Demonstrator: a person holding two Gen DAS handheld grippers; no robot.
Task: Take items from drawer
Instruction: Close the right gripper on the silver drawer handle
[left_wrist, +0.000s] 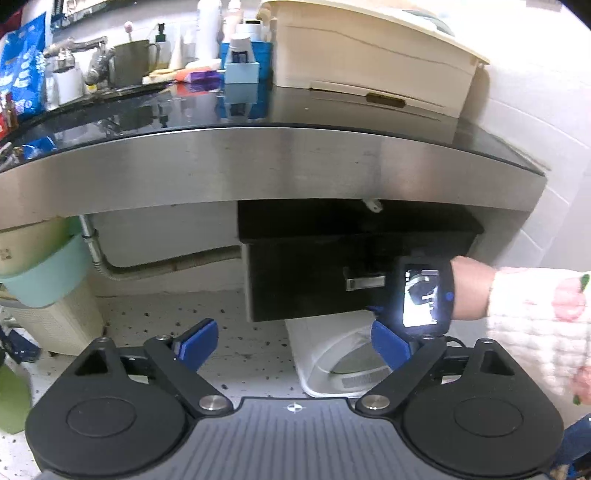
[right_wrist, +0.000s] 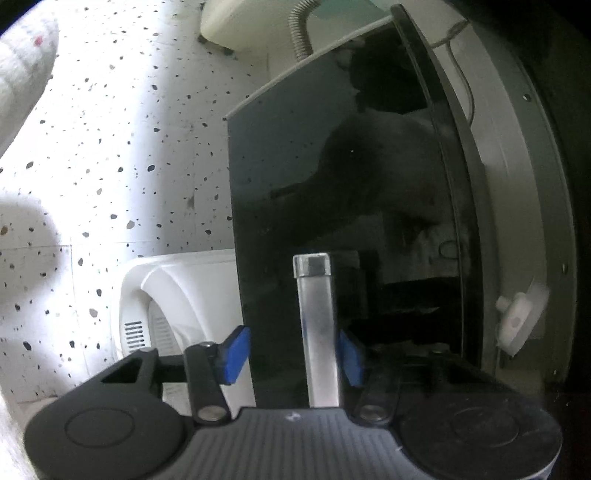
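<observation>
Drawer (left_wrist: 317, 280), shut under the worktop (left_wrist: 258, 162), sits ahead of the spread, empty left tongs (left_wrist: 291, 345); right tongs (right_wrist: 291, 354) straddle its handle (right_wrist: 317, 325) unclosed, apparently to pull.

The left wrist camera sits low and back from the counter, looking level and slightly upward at the brushed steel counter edge (left_wrist: 258, 166), with the glossy black drawer front (left_wrist: 306, 280) in mid-distance below it. The right wrist camera is rolled sideways and pressed close against that same black drawer front (right_wrist: 314, 184), whose silver bar handle (right_wrist: 317, 328) (left_wrist: 364, 282) fills its centre. Both views also share the speckled white floor (left_wrist: 177, 317) (right_wrist: 110, 147).
</observation>
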